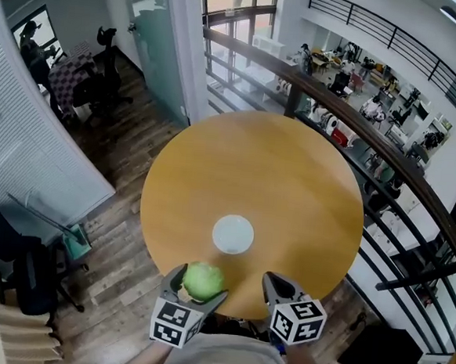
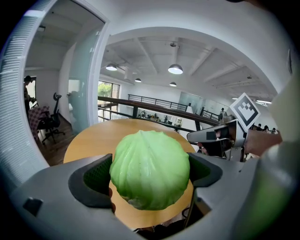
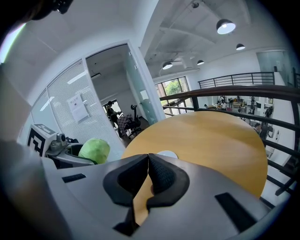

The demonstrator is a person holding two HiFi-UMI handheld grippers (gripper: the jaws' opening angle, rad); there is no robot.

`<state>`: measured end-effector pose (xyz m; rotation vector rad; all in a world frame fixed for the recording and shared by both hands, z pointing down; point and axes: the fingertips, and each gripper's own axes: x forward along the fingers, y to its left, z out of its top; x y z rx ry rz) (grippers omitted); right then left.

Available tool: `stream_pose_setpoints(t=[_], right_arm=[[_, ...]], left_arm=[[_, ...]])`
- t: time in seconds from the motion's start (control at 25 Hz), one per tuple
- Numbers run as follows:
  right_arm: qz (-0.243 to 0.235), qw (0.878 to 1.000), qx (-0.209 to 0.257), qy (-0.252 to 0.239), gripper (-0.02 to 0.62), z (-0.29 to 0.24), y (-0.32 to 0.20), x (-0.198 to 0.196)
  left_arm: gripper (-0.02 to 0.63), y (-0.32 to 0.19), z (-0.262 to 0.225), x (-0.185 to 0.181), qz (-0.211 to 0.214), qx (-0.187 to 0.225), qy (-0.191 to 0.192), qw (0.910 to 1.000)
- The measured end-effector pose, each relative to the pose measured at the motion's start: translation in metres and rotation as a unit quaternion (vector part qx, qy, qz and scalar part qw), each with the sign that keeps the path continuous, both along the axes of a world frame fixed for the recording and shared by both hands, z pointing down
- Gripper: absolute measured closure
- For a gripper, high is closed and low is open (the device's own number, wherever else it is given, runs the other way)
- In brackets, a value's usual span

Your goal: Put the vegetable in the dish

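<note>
A pale green cabbage [image 1: 203,280] is clamped between the jaws of my left gripper [image 1: 201,283] at the near edge of the round wooden table [image 1: 290,190]. In the left gripper view the cabbage [image 2: 150,169] fills the gap between both pads. A small white dish [image 1: 232,234] lies on the table just beyond and slightly right of the cabbage; only its rim [image 3: 167,153] peeks over my right gripper. My right gripper [image 1: 276,287] hovers beside the left at the table's near edge, its pads [image 3: 161,174] pressed together with nothing between them.
The table stands on a mezzanine next to a dark curved railing [image 1: 388,151] with a drop behind it. Office chairs [image 1: 103,73] and a glass partition [image 1: 156,46] are to the left on the wooden floor.
</note>
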<state>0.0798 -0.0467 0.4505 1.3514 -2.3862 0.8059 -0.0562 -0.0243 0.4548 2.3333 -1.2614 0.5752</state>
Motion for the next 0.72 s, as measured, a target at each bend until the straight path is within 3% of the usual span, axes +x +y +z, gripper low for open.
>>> stream_pose_setpoints(t=[0.72], right_arm=[[0.036, 0.999, -0.017, 0.004, 0.571, 0.014, -0.04, -0.012]], left_arm=[[0.123, -0.056, 0.023, -0.007, 0.047, -0.025, -0.011, 0.9985]])
